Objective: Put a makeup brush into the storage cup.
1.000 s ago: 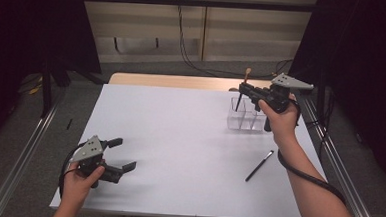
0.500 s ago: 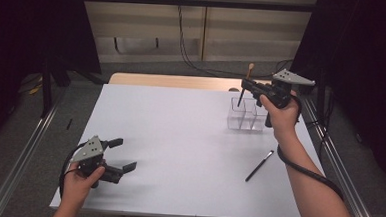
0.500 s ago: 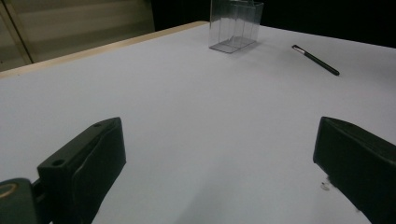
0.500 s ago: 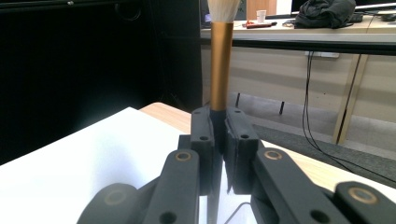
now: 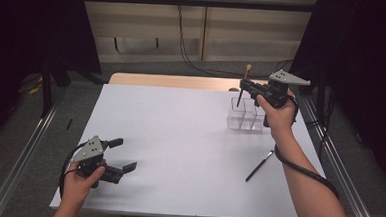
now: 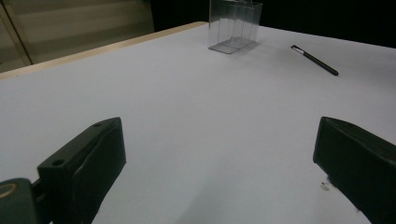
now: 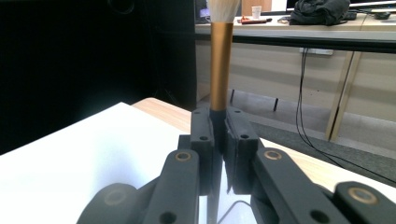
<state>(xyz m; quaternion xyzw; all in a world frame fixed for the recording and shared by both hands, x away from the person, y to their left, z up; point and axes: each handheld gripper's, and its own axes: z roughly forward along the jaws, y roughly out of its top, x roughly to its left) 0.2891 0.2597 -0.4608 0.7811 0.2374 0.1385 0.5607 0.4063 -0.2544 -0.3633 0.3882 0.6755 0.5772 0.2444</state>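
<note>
Right gripper [image 5: 243,84] pinches a light, stiff makeup brush [image 7: 220,60] mid-handle, upright above the clear organizer [image 5: 247,114]; left gripper [image 5: 123,156] gapes wide

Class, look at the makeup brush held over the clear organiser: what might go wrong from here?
1. The right tool pinches the makeup brush low on its handle; it may tilt and miss a compartment.
2. The clear organiser looks light; a nudge could tip it.
3. The second brush lies near the forearm and could be swept off.

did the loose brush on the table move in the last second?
No. The loose brush lies at the same spot and slant near the table's right edge, below the clear box.
</note>
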